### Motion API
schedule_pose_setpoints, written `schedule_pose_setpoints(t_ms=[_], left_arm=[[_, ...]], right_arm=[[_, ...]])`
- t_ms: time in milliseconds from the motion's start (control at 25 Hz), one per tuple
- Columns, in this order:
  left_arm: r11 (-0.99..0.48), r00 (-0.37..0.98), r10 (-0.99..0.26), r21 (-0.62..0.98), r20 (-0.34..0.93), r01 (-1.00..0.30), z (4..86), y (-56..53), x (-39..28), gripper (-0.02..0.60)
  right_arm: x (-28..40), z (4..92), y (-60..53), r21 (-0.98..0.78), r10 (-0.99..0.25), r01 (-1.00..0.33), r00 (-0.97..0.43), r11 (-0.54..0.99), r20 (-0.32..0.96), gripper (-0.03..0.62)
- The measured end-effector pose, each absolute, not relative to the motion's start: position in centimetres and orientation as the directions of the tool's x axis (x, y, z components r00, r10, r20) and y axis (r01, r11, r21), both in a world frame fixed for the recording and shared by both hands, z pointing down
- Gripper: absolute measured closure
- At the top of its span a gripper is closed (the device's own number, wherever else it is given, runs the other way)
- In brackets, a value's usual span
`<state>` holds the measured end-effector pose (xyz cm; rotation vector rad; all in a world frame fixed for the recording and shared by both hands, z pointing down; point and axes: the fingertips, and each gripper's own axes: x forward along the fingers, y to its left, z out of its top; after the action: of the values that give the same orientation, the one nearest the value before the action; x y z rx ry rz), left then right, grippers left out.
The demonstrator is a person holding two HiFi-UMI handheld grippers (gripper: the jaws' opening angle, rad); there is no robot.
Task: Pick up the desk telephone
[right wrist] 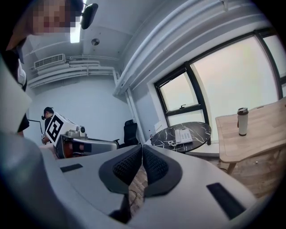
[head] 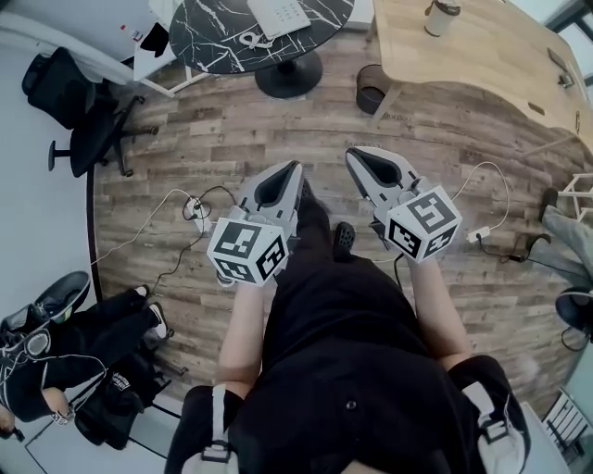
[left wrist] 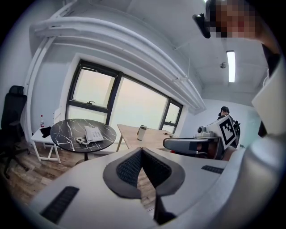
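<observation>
The white desk telephone (head: 278,16) lies on a round black marble table (head: 213,37) at the top of the head view, far ahead of both grippers. It shows small in the left gripper view (left wrist: 93,133) and the right gripper view (right wrist: 182,136). My left gripper (head: 288,172) and right gripper (head: 358,159) are held side by side over the wooden floor, both shut with nothing between the pads. The dark pads (left wrist: 134,166) meet in the left gripper view, and so do the pads (right wrist: 154,166) in the right one.
A light wooden desk (head: 482,56) with a tumbler (head: 441,17) stands at the top right. A black office chair (head: 79,116) is at the left. Cables and a power strip (head: 196,209) lie on the floor. A seated person (head: 65,356) is at the lower left.
</observation>
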<state>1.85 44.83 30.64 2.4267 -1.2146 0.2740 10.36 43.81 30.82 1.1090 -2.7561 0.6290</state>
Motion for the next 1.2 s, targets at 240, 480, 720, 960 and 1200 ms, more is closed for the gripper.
schedule_pose_setpoints(t_ms=[240,480,720,960,1200], left_arm=[[-0.539,0.618,-0.707,0.305,0.344,-0.785,31.9,39.9,0.5,0.569],[-0.560,0.636,-0.697,0.301,0.331,-0.772,31.6,33.4,-1.4,0.570],[-0.583,0.653,-0.688,0.295,0.315,-0.757,31.0,27.5,-4.6,0.570],[-0.587,0.661,-0.685,0.304,0.306,-0.750,31.4,23.3,-7.9,0.570],[-0.573,0.658,-0.683,0.326,0.319,-0.752,32.2,21.2,-9.9,0.570]], right_arm=[[9.6,31.6,40.0,-0.268,-0.653,-0.718,-0.696,0.642,0.301,0.562],[7.9,31.5,33.9,-0.254,-0.653,-0.733,-0.678,0.631,0.336,0.563],[5.2,31.0,28.2,-0.234,-0.681,-0.757,-0.652,0.610,0.333,0.563],[2.9,30.3,23.7,-0.241,-0.729,-0.782,-0.623,0.575,0.284,0.562],[3.2,31.5,21.6,-0.299,-0.753,-0.809,-0.584,0.506,0.305,0.562]])
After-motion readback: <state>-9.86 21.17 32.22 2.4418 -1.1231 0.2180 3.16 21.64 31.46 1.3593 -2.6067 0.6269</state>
